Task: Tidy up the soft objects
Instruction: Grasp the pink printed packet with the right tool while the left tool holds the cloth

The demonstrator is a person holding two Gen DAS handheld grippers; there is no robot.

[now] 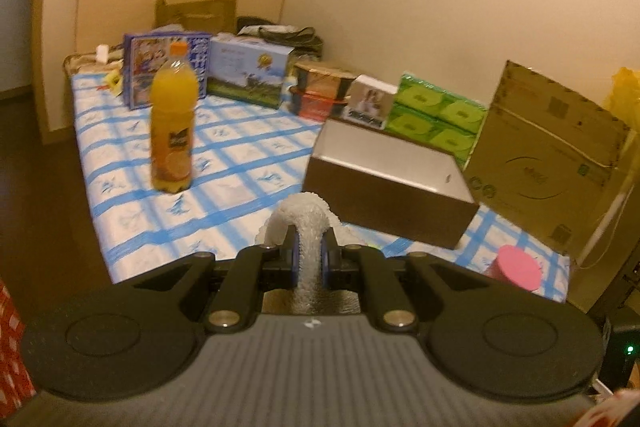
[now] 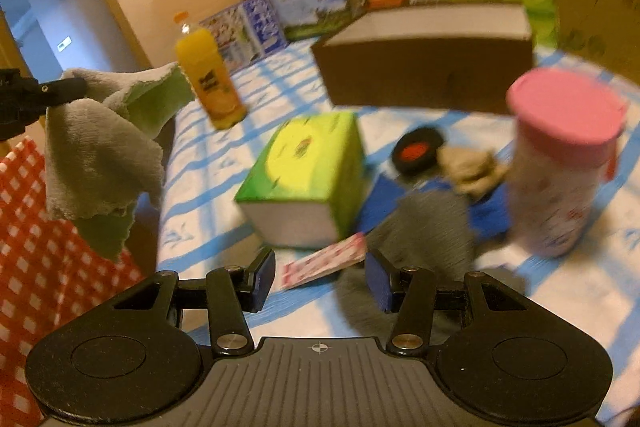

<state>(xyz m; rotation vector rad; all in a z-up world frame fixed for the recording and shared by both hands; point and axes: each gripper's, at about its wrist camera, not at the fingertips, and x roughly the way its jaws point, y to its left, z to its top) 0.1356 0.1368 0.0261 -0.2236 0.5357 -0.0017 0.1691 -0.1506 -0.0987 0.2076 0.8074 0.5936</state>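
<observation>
Pinching pale cloth (image 1: 308, 239) between left fingers (image 1: 294, 259)

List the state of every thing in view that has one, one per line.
left gripper: shut on the cloth
cloth: lifted off the bed, hanging crumpled
right gripper: open, nothing between the pads
brown box: open, looks empty
orange juice bottle: upright, capped, nearly full
pink-lidded canister: upright, lid on
green tissue pack: lying on the bed
grey cloth: lying crumpled on the bed
</observation>
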